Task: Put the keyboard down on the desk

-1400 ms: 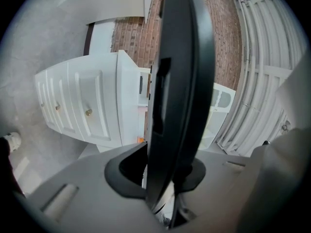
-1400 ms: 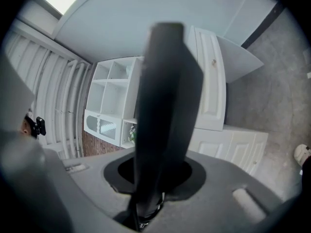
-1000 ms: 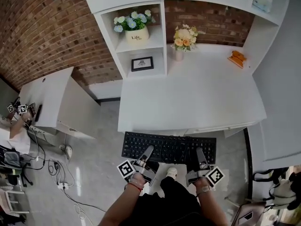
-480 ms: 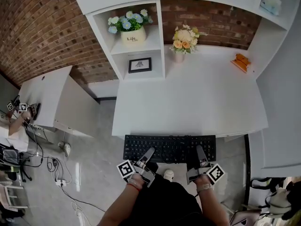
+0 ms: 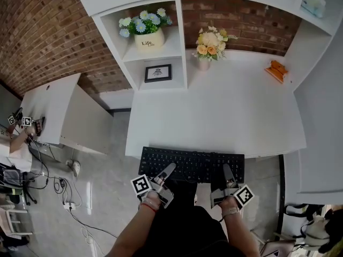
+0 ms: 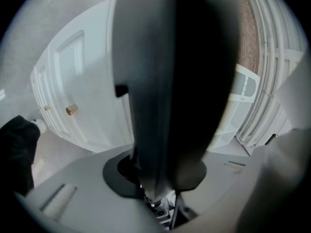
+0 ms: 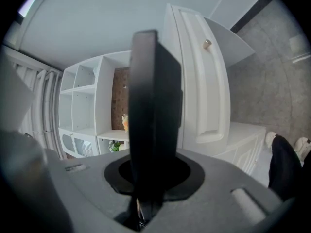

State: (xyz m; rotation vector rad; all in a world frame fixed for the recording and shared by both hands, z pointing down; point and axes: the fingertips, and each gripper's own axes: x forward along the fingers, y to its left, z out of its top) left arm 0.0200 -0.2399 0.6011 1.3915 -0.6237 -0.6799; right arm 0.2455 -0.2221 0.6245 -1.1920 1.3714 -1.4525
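Observation:
A black keyboard hangs level just at the front edge of the white desk, its far edge overlapping that edge in the head view. My left gripper grips its near edge on the left side, and its jaws have just been closing with the keyboard between them. My right gripper is shut on the near edge at the right. In each gripper view the keyboard stands as a dark slab clamped between the grey jaws and hides much of what lies ahead.
On the desk's back stand a vase of peach flowers and an orange object. A shelf unit holds a pot of blue flowers and a framed picture. A low white cabinet stands at left, with cables on the floor.
Both grippers have carried the keyboard forward towards the desk. Its far edge, earlier short of the desk's front edge, now overlaps it.

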